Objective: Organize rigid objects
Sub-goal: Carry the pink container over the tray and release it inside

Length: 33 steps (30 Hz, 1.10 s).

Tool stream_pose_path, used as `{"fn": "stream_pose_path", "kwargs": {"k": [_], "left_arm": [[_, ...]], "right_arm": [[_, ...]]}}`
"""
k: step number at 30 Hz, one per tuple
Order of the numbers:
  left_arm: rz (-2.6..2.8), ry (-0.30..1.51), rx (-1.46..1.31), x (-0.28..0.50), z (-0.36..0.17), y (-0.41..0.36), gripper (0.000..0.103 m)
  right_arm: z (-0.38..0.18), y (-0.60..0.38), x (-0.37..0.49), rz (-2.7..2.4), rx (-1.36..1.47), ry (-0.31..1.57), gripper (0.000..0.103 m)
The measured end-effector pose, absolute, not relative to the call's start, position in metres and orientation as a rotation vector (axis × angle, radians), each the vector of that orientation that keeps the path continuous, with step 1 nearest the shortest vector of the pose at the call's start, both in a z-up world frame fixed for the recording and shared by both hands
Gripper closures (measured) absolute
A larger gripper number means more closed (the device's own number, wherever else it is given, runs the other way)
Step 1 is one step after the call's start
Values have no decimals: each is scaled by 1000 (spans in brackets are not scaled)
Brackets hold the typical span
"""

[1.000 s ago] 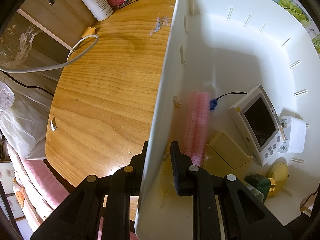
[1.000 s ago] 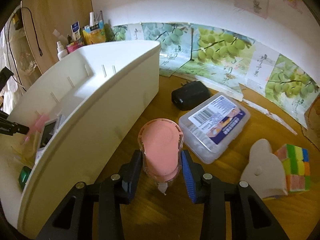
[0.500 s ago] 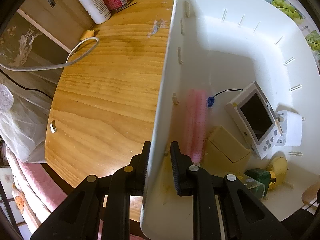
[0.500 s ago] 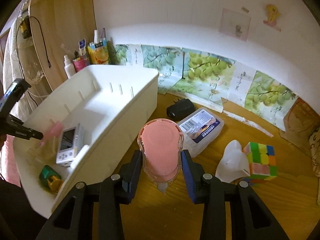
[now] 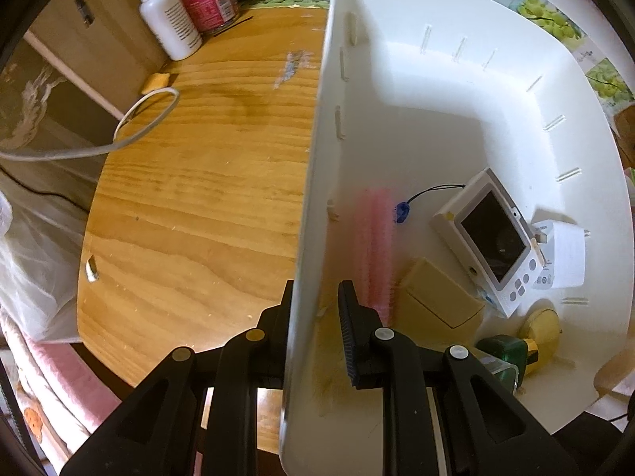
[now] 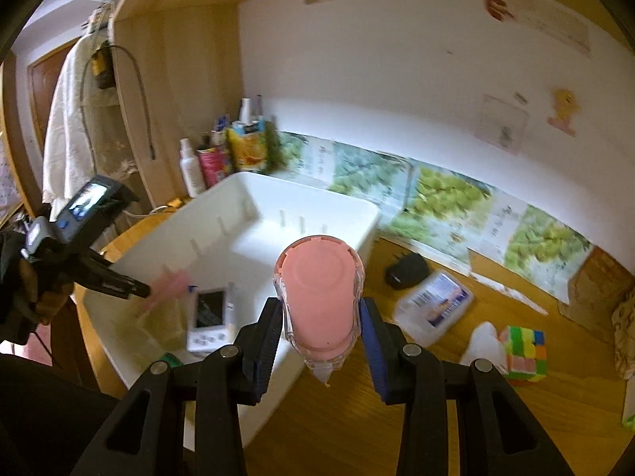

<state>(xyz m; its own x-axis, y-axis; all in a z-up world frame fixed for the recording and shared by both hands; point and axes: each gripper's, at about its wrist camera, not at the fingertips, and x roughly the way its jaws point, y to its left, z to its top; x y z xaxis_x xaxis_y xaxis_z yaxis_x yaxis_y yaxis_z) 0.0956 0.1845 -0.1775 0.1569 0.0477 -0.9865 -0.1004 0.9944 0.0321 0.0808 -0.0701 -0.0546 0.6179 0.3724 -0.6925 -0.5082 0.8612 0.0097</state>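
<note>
Right hand-held gripper (image 6: 321, 337) pinching pink bottle (image 6: 319, 301), raised just ahead of white bin (image 6: 305, 214). Left hand-held gripper (image 5: 313, 309) clamped on bin wall. Best carried leftward, lowered beside game console (image 6: 210, 319), released only once resting.

**Black two-finger grippers, blue ribbed pads, silver pins**

Left gripper (image 5: 315, 309): matte black plastic linkage arms with triangular cut-outs, round silver pivot pins on each arm plus one brass-toned pin, fingers (image 5: 353, 333) faced with dark blue ribbed pads. Right gripper (image 6: 321, 333): same black build, four silver pins, blue ribbed pads on the fingers (image 6: 373, 341). From the right wrist view the left gripper's body shows a small lit screen on top of a black housing, and the left hand (image 6: 24, 293) wears a dark glove; sleeve dark.
</note>
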Motion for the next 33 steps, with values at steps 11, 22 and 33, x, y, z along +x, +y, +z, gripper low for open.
{"fn": "stream_pose_path", "kwargs": {"k": [11, 22, 33], "left_arm": [[-27, 1417, 19, 114, -173, 187, 82], [-124, 1444, 57, 126, -181, 199, 83], [-128, 1474, 67, 134, -192, 197, 99]], "right_arm": [[-57, -15, 70, 525, -185, 802, 63], [-67, 23, 56, 453, -188, 882, 63], [-67, 23, 52, 357, -157, 897, 43]]}}
